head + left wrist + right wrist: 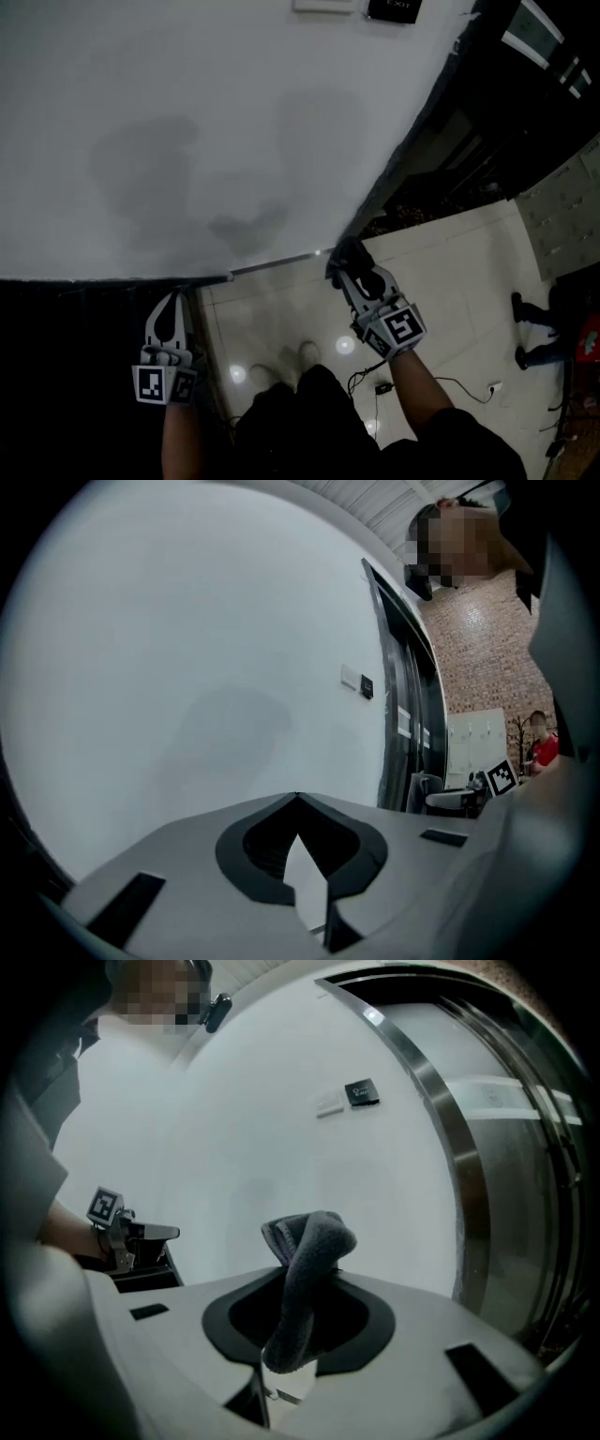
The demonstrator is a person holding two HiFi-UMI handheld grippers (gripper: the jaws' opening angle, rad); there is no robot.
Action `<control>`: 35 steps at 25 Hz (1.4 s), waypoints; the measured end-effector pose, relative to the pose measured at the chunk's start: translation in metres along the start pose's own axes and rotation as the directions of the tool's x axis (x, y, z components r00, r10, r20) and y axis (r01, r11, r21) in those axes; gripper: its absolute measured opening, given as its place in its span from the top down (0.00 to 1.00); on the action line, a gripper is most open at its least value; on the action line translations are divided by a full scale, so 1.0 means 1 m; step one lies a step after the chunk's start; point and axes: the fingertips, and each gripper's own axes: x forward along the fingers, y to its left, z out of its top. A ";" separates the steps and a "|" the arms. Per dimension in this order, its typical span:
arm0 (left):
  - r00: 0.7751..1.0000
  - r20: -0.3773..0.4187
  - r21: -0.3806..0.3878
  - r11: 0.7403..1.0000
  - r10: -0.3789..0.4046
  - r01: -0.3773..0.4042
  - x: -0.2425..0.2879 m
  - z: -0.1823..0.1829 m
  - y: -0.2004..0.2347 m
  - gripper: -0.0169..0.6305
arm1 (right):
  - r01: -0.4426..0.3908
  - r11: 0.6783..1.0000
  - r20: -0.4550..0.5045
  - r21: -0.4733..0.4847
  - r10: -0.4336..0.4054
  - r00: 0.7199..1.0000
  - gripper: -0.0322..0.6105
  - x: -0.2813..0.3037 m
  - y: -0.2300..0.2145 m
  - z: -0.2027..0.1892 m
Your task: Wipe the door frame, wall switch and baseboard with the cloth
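My right gripper (352,270) is shut on a dark grey cloth (349,253), low down where the white wall (234,122) meets the door frame (412,141). In the right gripper view the cloth (305,1279) stands bunched up out of the jaws, in front of the wall and left of the metal door frame (441,1101). The baseboard strip (272,265) runs along the wall's foot, just left of the cloth. The white wall switch (323,5) sits high on the wall beside a black plate (392,9). My left gripper (172,302) is shut and holds nothing, near the baseboard.
Pale floor tiles (450,272) spread behind me, with a cable and plug (382,386) lying on them. Someone's dark shoes (525,309) stand at the right. The area left of my left gripper is dark. Glass doors (412,724) lie beyond the frame.
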 end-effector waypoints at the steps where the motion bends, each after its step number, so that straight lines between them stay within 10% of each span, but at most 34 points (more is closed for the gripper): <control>1: 1.000 -0.005 -0.001 1.000 -0.007 0.007 0.001 -0.012 0.007 0.99 | -0.003 1.000 -0.014 0.000 0.003 1.000 0.81 0.010 0.004 -0.015; 22: 0.997 -0.025 0.041 0.997 0.071 -0.070 0.052 -0.539 0.196 0.99 | -0.420 0.898 -0.146 -0.131 0.402 0.904 0.82 0.296 0.052 -0.541; 26: 0.985 -0.036 -0.095 0.981 0.167 -0.169 0.045 -0.592 0.230 0.99 | -0.432 0.898 -0.199 -0.087 0.409 0.890 0.82 0.331 0.071 -0.616; 35: 0.964 -0.163 -0.116 0.966 0.211 -0.231 0.009 -0.634 0.251 0.99 | -0.482 0.876 -0.364 0.000 0.449 0.816 0.82 0.401 0.129 -0.749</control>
